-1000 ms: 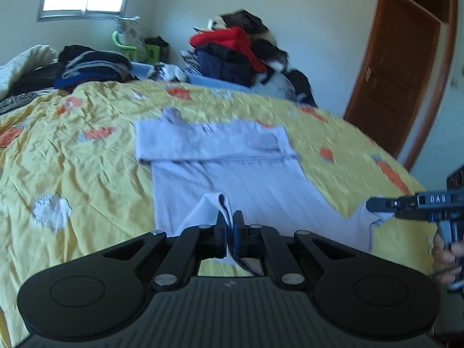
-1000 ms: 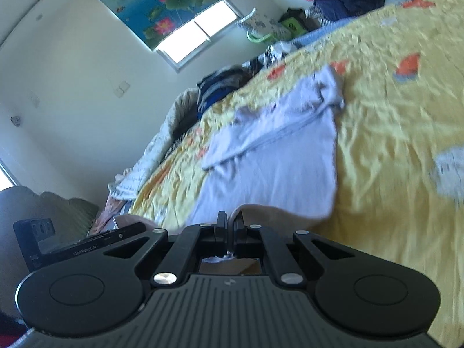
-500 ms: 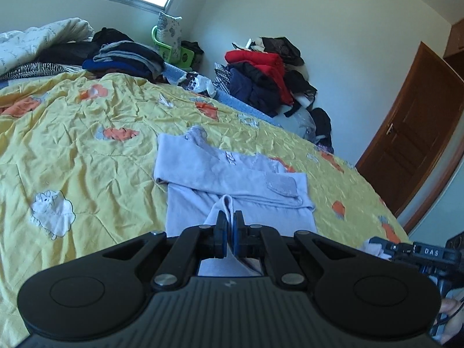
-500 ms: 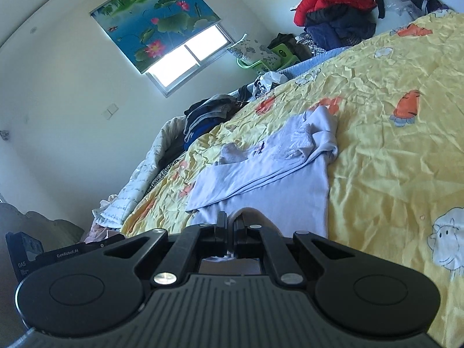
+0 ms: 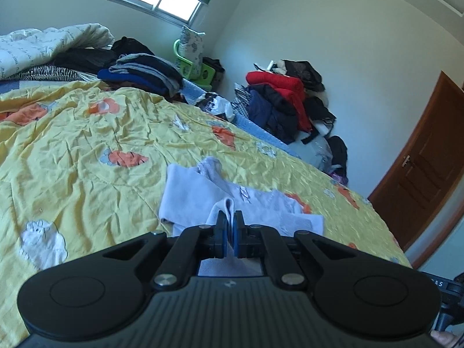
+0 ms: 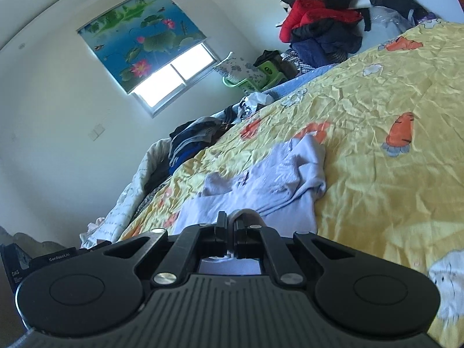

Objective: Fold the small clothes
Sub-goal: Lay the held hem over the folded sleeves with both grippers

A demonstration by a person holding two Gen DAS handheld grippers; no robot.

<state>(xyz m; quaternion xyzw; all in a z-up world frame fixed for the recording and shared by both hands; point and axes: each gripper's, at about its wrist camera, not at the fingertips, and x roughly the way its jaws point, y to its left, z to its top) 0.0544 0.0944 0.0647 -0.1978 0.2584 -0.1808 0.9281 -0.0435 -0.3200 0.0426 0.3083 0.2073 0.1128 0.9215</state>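
Both grippers pinched the near hem of the lilac shirt [image 5: 200, 194]: left gripper [image 5: 230, 226], right gripper [image 6: 230, 229]. Shirt lay on the yellow bedspread [image 5: 72, 156], folded sleeves straight ahead.

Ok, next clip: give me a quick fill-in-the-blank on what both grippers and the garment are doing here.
1. The left gripper is shut on the ____ shirt.
2. The shirt lies on a ____ bedspread with orange prints.
3. The right gripper is ____ on the same shirt.
4. The door past the bed is ____.

Missing words: lavender; yellow; shut; closed
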